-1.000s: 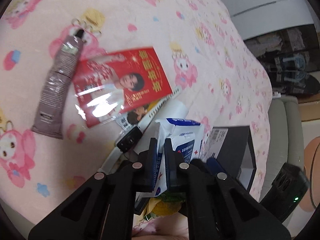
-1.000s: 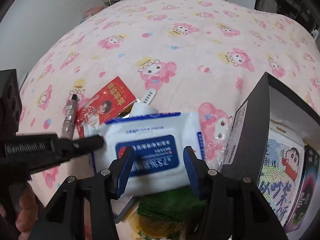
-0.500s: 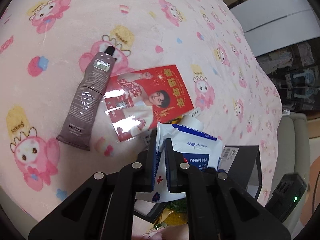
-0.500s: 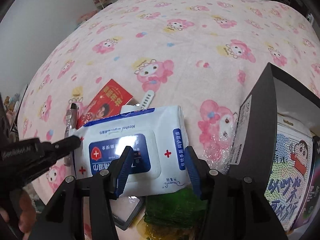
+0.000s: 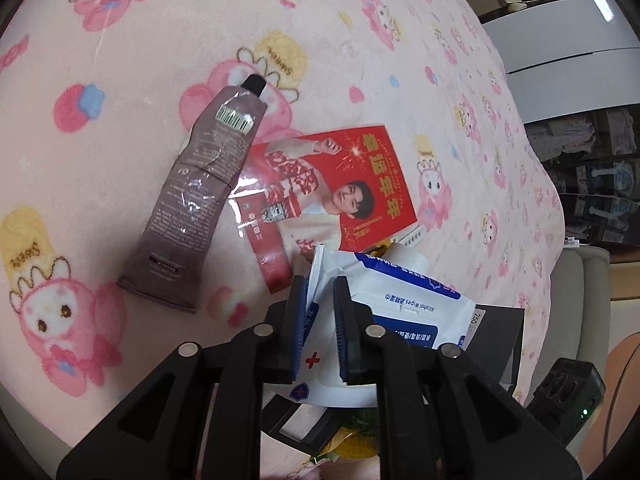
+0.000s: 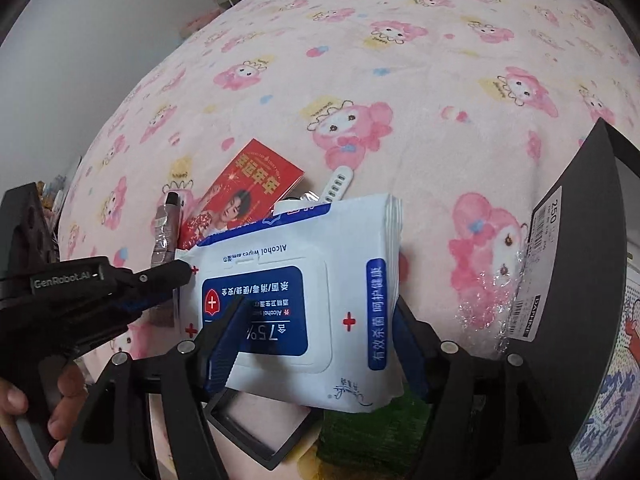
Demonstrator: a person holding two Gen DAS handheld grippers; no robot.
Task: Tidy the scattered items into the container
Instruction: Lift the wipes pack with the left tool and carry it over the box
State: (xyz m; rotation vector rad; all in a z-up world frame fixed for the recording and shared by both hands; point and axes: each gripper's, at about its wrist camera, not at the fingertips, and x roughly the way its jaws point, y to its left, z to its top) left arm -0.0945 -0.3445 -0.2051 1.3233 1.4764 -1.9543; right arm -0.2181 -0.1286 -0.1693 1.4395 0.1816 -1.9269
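Observation:
My left gripper is shut on the edge of a white and blue pack of alcohol wipes and holds it above the bed. In the right wrist view the pack hangs level, pinched at its left end by the left gripper. My right gripper is open, its blue pads on either side of the pack's near part without clamping it. The black box stands open at the right; it also shows in the left wrist view.
On the pink patterned blanket lie a brown tube, a red packet with a man's picture, and a white comb-like piece. A green packet and a dark frame lie under the pack. The box holds cartoon-printed items.
The left gripper has lifted the wipes pack higher off the bed and turned it flatter. The right gripper stays open around it.

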